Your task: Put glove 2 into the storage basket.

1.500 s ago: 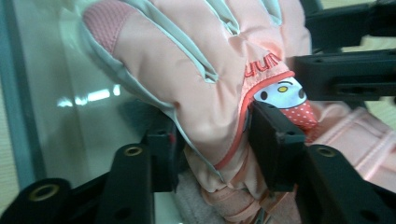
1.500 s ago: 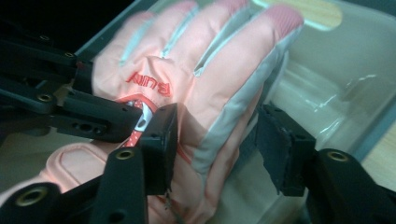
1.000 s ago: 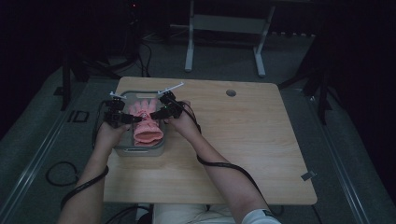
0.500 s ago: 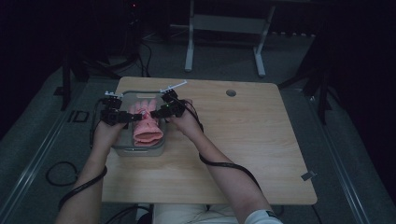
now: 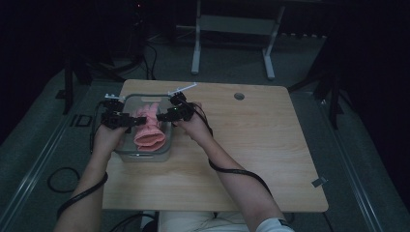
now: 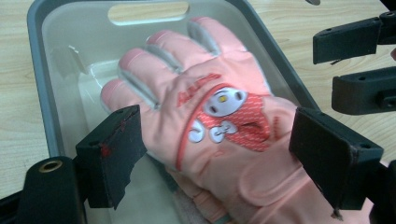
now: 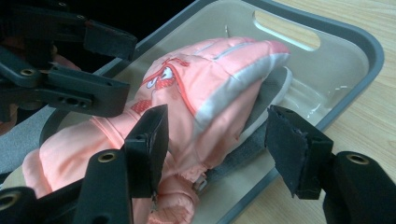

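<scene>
Pink glove [image 6: 210, 121] lies in grey bin [image 6: 42, 93] on table [image 5: 251, 145]. Left gripper [image 6: 219, 154] jaws just opened, straddling it — no grip. Right gripper [image 7: 215, 149] open too — pads off the glove.

The fingers [image 6: 112, 154] of the left gripper [image 5: 126, 121] have just been opened wider around the pink glove [image 5: 149, 126], which lies loose between them at the frame's centre left.

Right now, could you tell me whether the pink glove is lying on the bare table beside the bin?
No, the glove lies inside the grey bin, its fingers pointing toward the handle slot.
</scene>
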Motion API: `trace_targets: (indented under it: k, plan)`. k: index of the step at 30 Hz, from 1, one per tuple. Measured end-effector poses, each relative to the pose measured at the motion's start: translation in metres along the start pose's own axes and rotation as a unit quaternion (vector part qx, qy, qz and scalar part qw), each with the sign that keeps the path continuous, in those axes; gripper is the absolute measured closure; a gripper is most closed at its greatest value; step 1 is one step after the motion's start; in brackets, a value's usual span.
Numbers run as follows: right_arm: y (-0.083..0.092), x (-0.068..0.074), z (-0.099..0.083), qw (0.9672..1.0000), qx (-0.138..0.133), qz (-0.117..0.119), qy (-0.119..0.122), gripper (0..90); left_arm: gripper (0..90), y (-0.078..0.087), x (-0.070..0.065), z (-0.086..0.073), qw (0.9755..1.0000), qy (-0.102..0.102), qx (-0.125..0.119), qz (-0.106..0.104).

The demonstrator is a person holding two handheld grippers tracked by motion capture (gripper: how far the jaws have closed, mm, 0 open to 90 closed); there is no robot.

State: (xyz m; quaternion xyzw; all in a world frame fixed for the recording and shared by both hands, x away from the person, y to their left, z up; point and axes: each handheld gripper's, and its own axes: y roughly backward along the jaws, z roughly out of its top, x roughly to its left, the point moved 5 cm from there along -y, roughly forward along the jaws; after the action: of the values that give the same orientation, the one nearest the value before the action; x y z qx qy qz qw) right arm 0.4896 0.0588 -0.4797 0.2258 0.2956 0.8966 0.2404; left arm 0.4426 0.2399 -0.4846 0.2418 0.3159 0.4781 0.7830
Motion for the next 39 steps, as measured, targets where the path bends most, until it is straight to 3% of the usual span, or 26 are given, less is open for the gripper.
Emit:
trace_targets:
  k: [17, 27, 34, 39]
  plan:
    - [0.009, -0.001, -0.004, 1.0, -0.003, 0.003, 0.006, 39.3, 16.4, 0.004, -0.009, 0.004, 0.9999, -0.015, 0.0, -0.002]
    - [0.015, -0.002, -0.009, 1.0, -0.004, 0.003, 0.006, 39.1, 16.1, 0.014, -0.017, 0.007, 0.9995, -0.026, -0.014, -0.011]
    - [0.022, -0.001, -0.011, 0.9999, -0.009, 0.007, 0.01, 37.8, 16.1, 0.021, -0.032, 0.007, 0.9985, -0.042, -0.025, -0.023]
    - [0.029, 0.0, -0.016, 0.9996, -0.013, 0.021, 0.017, 27.7, 15.3, 0.025, -0.049, 0.007, 0.9961, -0.065, -0.045, -0.038]
